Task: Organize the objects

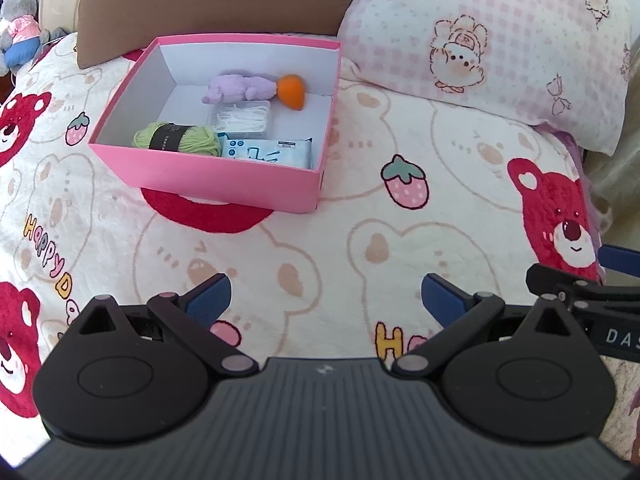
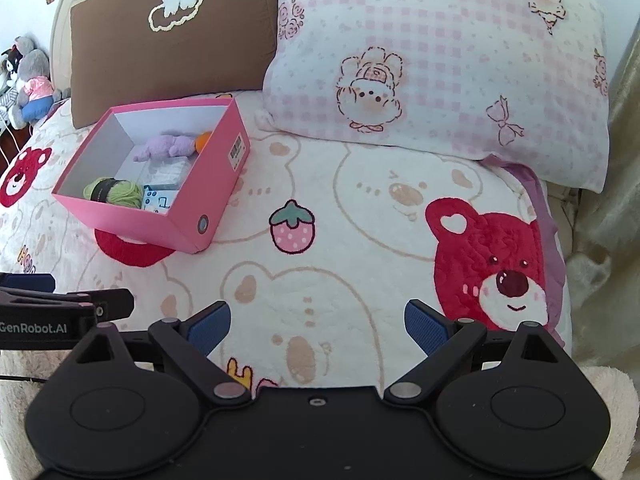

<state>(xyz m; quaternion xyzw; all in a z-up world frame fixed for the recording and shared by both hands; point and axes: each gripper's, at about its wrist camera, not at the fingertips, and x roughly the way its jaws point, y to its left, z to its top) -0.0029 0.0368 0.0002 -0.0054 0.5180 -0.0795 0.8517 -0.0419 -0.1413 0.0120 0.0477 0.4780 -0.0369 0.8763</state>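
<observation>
The left gripper [image 1: 326, 300] hangs low over the near part of the bed [image 1: 320, 240], its two blue-padded fingers [image 1: 210, 298] spread wide with nothing between them. The right gripper [image 2: 318, 326] sits just beside it on the right, likewise spread wide and empty over the bear-print blanket; each shows at the edge of the other's view.

Ahead of both grippers, well apart from the fingertips, the pink box [image 1: 224, 176] stands open on the blanket toward the head of the bed. From the left gripper it lies forward and a little to the left; from the right gripper it is farther off to the left.

Inside the box, a green yarn ball [image 1: 176, 140] with a dark band lies in the near left corner, touching a blue-and-white packet [image 1: 266, 152] along the near wall. Behind them a clear plastic case [image 1: 242, 118] holds white cord. Against the far wall lies a purple plush toy [image 1: 236, 88], with an orange carrot-shaped piece [image 1: 292, 90] at its right end.

Beyond the box a brown cushion [image 2: 172, 40] leans at the head of the bed, and a pink checked pillow [image 2: 440, 48] lies to the right of it. Grey stuffed animals [image 2: 32, 80] sit past the bed's far left edge
</observation>
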